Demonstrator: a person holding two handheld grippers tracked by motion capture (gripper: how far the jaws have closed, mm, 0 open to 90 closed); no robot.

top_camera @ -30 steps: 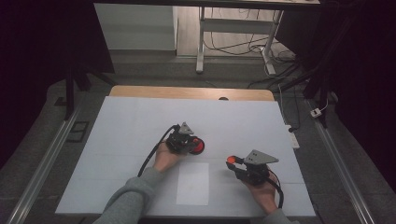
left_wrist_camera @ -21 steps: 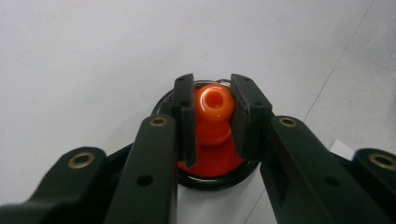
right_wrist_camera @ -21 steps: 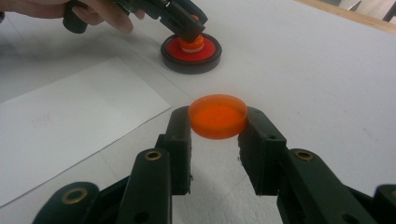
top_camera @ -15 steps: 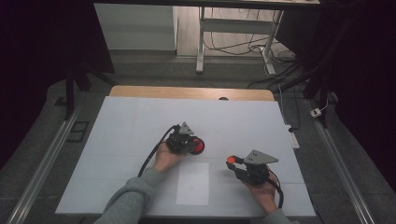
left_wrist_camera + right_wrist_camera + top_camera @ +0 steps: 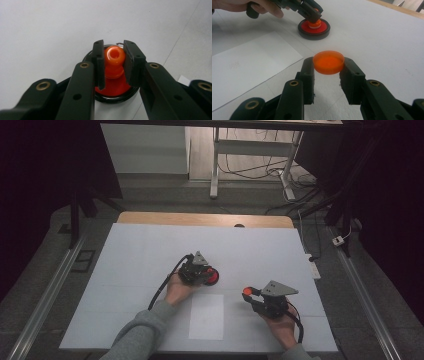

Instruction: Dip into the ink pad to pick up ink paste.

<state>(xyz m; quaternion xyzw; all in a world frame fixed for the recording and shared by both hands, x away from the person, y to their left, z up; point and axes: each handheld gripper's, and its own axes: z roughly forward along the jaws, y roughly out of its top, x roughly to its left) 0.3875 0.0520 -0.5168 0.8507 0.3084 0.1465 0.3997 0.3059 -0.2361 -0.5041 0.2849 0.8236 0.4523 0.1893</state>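
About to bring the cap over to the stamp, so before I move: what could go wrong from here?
1. The right gripper holds the orange cap only by its rim at the jaw tips; a tilt or bump could pop it out.
2. The left gripper pinches the stamp's knob, so its jaws would likely block the cap.
3. Letting go of the knob leaves the base free to slide on the smooth table.

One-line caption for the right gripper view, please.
Right gripper holds an orange cap above the table; beyond, the left gripper grips a stamp's orange knob.
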